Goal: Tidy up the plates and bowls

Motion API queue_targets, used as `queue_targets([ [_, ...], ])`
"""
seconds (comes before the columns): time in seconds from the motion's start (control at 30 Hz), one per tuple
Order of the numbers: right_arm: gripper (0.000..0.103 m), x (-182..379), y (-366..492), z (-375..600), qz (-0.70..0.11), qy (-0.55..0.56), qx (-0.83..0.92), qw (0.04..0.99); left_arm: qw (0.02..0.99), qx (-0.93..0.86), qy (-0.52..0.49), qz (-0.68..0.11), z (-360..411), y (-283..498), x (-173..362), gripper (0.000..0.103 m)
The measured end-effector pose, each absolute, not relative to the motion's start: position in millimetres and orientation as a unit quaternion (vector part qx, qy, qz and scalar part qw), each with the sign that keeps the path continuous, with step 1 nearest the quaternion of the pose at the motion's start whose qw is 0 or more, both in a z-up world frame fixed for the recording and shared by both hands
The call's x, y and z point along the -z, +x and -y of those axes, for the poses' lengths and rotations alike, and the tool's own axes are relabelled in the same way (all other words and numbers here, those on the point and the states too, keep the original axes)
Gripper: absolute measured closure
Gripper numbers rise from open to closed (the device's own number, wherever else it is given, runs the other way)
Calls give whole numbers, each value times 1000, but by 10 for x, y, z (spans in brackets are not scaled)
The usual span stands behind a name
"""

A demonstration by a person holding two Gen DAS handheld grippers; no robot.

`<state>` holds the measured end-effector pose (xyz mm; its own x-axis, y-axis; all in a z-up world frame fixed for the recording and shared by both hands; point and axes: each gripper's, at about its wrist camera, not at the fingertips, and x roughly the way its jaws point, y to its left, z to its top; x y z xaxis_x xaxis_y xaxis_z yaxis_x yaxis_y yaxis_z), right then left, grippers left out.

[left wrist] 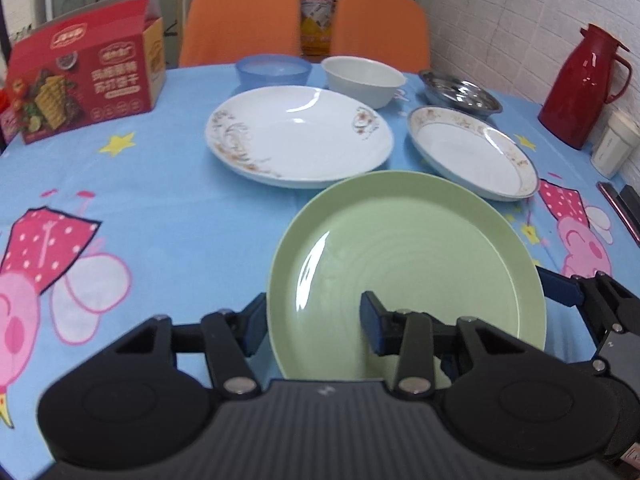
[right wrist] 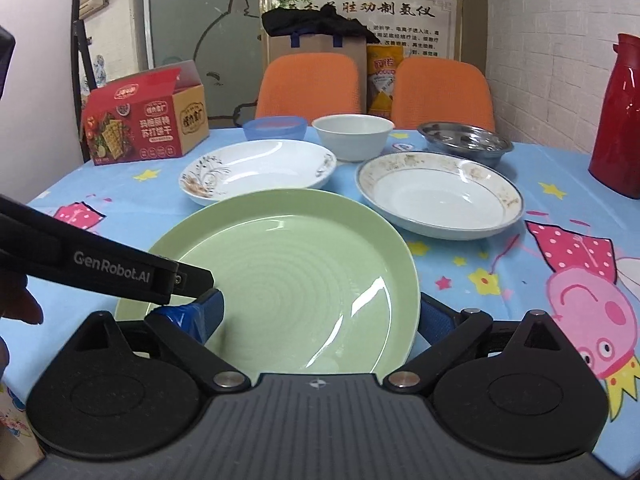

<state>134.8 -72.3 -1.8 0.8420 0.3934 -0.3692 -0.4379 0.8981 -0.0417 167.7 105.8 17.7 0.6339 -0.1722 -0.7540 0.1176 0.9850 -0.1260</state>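
Left wrist view showed your left claw and right claw both spread wide, straddling opposite rims of the green plate. It lay on the worktop, seemingly for a two-sided lift.

Left gripper is standing with jaws parted, straddling the near-left rim of the green plate. Right gripper is spreading wide across the plate's near edge, one finger outside the right rim.
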Motion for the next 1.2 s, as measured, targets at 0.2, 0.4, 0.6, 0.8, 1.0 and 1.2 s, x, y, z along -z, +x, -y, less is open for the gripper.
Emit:
queue_targets([
  [0.2, 15, 70, 1368, 219, -184, -74, -270, 942, 904, 25, -54, -424, -1554, 1617, -146, 63],
  [0.4, 14, 151, 1479, 57, -213, -87, -272, 935, 908, 17, -38, -417, -1604, 1661, -65, 62],
  [0.6, 17, -54, 1550, 293, -214, -63, -303, 926, 922, 20, -60, -381, -1867, 1714, -218, 24],
  [0.8, 15, -629, 2110, 401, -151, -96, -275, 945, 933, 28, -64, -353, -2075, 2326, -525, 16],
  [1.0, 15, -660, 2997, 216, -202, -110, -273, 934, 901, 75, -91, -419, -2049, 3243, -321, 18],
  [1.2, 15, -502, 3354, 17, -234, -132, -279, 922, 888, 85, -74, -445, -1876, 3699, -188, 31],
])
